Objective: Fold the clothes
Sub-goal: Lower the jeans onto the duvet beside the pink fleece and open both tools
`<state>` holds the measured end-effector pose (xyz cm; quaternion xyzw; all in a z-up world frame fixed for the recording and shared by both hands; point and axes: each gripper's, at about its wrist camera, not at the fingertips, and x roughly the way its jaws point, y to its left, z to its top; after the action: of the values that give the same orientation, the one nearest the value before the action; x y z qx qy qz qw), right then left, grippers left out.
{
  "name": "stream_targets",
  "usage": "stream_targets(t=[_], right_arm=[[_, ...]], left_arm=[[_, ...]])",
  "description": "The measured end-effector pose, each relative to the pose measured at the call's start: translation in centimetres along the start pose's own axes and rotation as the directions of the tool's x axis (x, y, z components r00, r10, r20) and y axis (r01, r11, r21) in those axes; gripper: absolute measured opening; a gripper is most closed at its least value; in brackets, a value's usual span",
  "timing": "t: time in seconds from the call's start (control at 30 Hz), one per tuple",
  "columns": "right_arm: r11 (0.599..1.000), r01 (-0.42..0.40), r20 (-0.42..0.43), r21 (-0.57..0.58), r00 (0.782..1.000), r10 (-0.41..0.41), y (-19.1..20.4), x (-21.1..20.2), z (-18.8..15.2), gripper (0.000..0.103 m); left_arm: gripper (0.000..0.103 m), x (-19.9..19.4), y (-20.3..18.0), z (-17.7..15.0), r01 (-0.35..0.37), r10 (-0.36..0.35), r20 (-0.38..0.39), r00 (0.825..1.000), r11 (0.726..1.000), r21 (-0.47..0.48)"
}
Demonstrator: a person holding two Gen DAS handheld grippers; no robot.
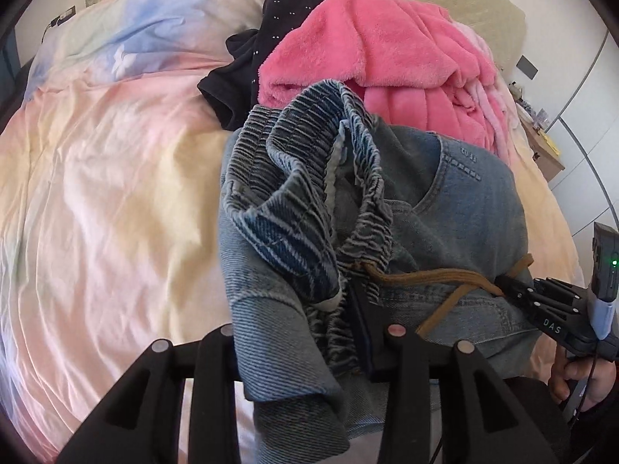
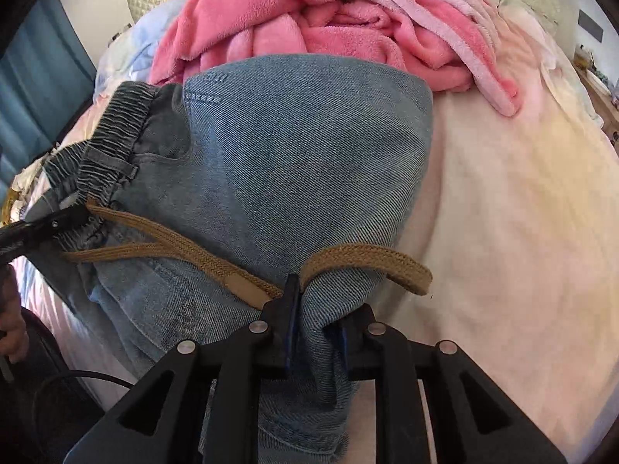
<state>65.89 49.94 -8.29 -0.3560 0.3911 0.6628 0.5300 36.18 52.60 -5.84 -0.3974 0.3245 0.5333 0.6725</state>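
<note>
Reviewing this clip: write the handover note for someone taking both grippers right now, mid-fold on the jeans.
Left gripper: jaws around the bunched elastic waistband of the jeans; whether the pads still pinch is unclear.
Right gripper: shut on a pinch of denim beside the brown drawstring.
Jeans lie on the pastel bedsheet, in front of the pink fleece garment and the dark dotted garment.
Done: jeans picked out and gripped at both sides.
Left: flatten and fold the jeans, then the pile behind.

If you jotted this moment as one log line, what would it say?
step: fold jeans | left tool: on elastic waistband | right tool: pinching denim by brown drawstring | surface: pastel bedsheet | behind: pink fleece
</note>
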Motion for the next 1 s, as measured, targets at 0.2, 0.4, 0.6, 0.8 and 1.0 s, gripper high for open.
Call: stream_targets(t=[0.2,0.4,0.6,0.8,1.0], right_arm=[[0.999,0.039,-0.022,-0.004,0.999,-0.04,0.5,-2.3,1.0,0.028],[0.998,0.053,0.008,0.02,0.999,-0.053,0.5,-5.9,1.3,0.033],[0.995,0.103,0.209,0.001,0.973,-0.101,2.1,-11.0,2.8,0.047],[0.994,-0.013,0.258,-0.11,0.965,0.041,7.3,-10.8,6.5,0.048],[0.958,-0.136,0.287,-0.254,0.935,0.209,15.9,-11.5,9.1,0.048]], left_arm=[[0.041,-1.3,0.6,0.1,0.014,-0.015,-0.021,1.0,0.999,-0.047],[0.042,-4.5,0.6,-1.3,-0.096,0.097,0.009,0.995,0.995,-0.02],[0.043,-10.6,2.0,-2.1,-0.209,0.211,0.139,0.967,0.977,-0.034],[0.043,-18.3,5.3,-2.7,-0.28,0.319,0.262,0.911,0.944,-0.176],[0.043,-25.6,9.5,-5.2,-0.352,0.455,0.321,0.831,0.876,-0.33]])
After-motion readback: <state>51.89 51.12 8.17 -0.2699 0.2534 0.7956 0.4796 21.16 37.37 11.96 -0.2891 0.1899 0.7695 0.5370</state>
